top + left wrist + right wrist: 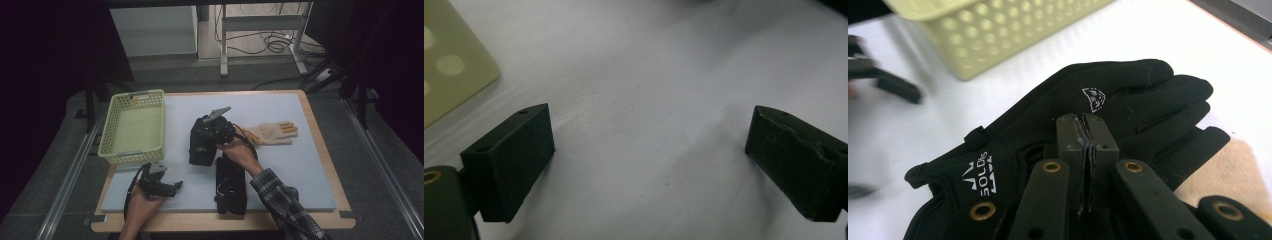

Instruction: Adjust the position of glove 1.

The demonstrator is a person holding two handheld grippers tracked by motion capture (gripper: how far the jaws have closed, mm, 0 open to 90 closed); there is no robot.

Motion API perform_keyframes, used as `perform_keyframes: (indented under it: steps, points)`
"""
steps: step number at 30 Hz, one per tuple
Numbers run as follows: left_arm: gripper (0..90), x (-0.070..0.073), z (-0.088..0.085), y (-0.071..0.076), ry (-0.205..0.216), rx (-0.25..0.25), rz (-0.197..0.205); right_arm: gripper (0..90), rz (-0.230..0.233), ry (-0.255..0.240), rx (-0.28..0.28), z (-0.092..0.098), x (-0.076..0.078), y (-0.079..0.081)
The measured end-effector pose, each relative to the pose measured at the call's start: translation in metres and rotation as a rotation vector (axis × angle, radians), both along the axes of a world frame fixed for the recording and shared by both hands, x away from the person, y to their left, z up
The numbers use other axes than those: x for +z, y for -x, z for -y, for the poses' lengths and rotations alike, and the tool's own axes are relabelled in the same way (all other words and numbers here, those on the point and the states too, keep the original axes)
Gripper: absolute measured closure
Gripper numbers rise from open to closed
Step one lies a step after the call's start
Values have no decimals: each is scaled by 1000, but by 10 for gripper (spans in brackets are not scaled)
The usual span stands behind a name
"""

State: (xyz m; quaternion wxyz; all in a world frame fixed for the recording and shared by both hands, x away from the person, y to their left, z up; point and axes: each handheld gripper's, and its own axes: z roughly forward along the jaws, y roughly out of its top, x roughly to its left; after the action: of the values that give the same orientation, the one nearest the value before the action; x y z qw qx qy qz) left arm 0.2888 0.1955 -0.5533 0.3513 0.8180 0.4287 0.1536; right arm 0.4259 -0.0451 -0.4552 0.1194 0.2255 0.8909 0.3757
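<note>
While the left gripper (649,165) gapes empty, the right gripper (1087,145) pinches a black fabric glove (1128,100).

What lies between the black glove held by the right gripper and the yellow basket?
Nothing visible: the right gripper is shut on the black glove, and bare white mat separates it from the yellow basket. The left gripper sits nearer the person, off that line.

My right gripper (1087,150) is matt black plastic with brass-coloured rings at its pivots; its pads are scuffed where they meet. Under it lies a black glove (1058,145) of smooth, faintly sheened cloth with white printed marks. The tan glove (272,133) looks like coarser knit. My left gripper (649,165) has dull black jaws over the mat (649,75), a pale, finely grained matt sheet. The basket (998,30) is glossy cream plastic, perforated. The table (320,135) edge looks like wood.
</note>
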Motion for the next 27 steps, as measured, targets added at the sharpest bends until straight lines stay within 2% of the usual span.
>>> perform_keyframes:
  steps: [7,13,18,24,26,27]
  points:
    - [59,0,0,0,1,3,1,866,23,-8,15,32,24,44]
    - [59,0,1,0,7,7,0,866,29,-6,33,64,28,86]
    - [59,0,1,0,8,8,2,865,7,0,54,83,11,112]
    - [59,0,1,0,4,5,2,855,-24,29,56,89,-23,122]
    - [59,0,1,0,3,6,2,811,-30,31,51,89,-38,122]
    - [59,0,1,0,3,5,3,746,-40,24,47,89,-44,122]
